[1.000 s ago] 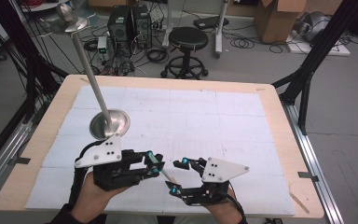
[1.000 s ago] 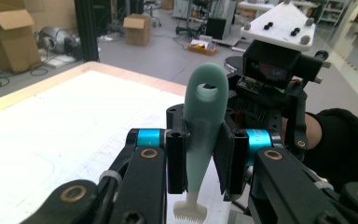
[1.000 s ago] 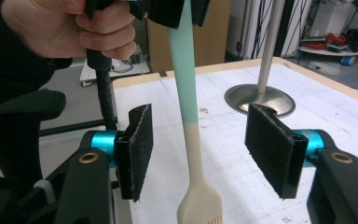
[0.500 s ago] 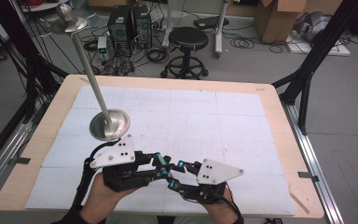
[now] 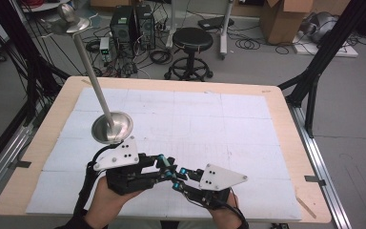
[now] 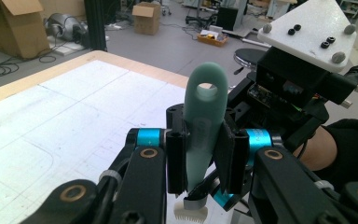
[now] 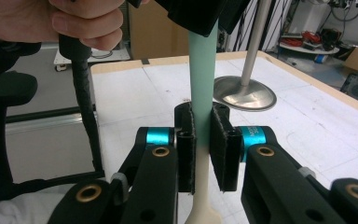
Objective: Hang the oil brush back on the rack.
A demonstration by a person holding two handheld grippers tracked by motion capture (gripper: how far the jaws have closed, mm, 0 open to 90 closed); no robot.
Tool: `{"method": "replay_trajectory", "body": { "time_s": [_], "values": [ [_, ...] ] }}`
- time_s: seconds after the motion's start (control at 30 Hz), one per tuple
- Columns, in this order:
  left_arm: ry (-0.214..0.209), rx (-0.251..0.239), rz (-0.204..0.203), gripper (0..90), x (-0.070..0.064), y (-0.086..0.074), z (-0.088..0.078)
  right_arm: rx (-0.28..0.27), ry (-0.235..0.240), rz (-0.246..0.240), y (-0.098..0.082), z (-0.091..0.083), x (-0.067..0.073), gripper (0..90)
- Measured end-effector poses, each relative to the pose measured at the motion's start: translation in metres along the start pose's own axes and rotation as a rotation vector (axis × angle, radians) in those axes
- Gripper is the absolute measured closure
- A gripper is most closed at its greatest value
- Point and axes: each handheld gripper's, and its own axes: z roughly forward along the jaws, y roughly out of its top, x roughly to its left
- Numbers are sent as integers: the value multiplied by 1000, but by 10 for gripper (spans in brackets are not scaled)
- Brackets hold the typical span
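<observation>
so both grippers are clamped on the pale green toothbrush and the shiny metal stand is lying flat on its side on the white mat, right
Not quite. Both the left gripper and the right gripper, whose jaws have just been closing, do clamp the pale green toothbrush. But the shiny metal stand is upright on its round base on the white mat, its pole rising, as the high view shows.

A wooden table (image 5: 290, 143) topped with a white gridded mat (image 5: 219, 119) stands on a grey floor (image 5: 352, 95) — black frame legs (image 5: 314, 71) rise at its sides. Beyond it: a black stool (image 5: 191, 40), computer towers (image 5: 131, 24) amid loose cables, and cardboard boxes (image 5: 283, 19) (one open).
</observation>
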Motion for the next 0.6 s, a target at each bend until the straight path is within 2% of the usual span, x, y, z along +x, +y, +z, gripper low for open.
{"method": "replay_trajectory", "body": {
  "time_s": [0.13,0.17,0.23,0.27,0.3,0.37,0.4,0.43,0.47,0.5,0.53,0.57,0.6],
  "values": [
    [-25,-13,8,745,2,-1,-1,-4,24,1,0,-1,0,817],
    [-60,-45,12,705,3,-2,-1,-11,33,2,0,-1,0,817],
    [-70,-59,13,576,4,-2,-2,-21,43,-2,1,-2,-1,818],
    [-84,-74,17,528,5,-3,-4,-40,73,8,1,-4,-1,818],
    [-108,-94,15,528,7,-3,-5,-40,73,8,1,-4,-1,818],
    [-180,-151,-7,457,11,-5,-9,-63,132,30,1,-6,-4,818],
    [-180,-151,-7,449,11,-5,-9,-70,155,38,1,-6,-5,818],
    [-202,-167,-9,449,13,-5,-10,-70,155,38,1,-6,-5,818],
    [-250,-190,-4,459,15,-6,-12,-80,202,46,1,-6,-6,818],
    [-250,-190,-4,466,15,-6,-12,-87,234,42,1,-5,-6,818],
    [-301,-203,6,476,17,-7,-13,-89,261,39,1,-5,-6,817],
    [-301,-203,6,483,17,-7,-13,-89,261,39,1,-5,-6,817],
    [-355,-216,11,490,16,-7,-13,-96,323,39,1,-3,-5,817]
  ]
}}
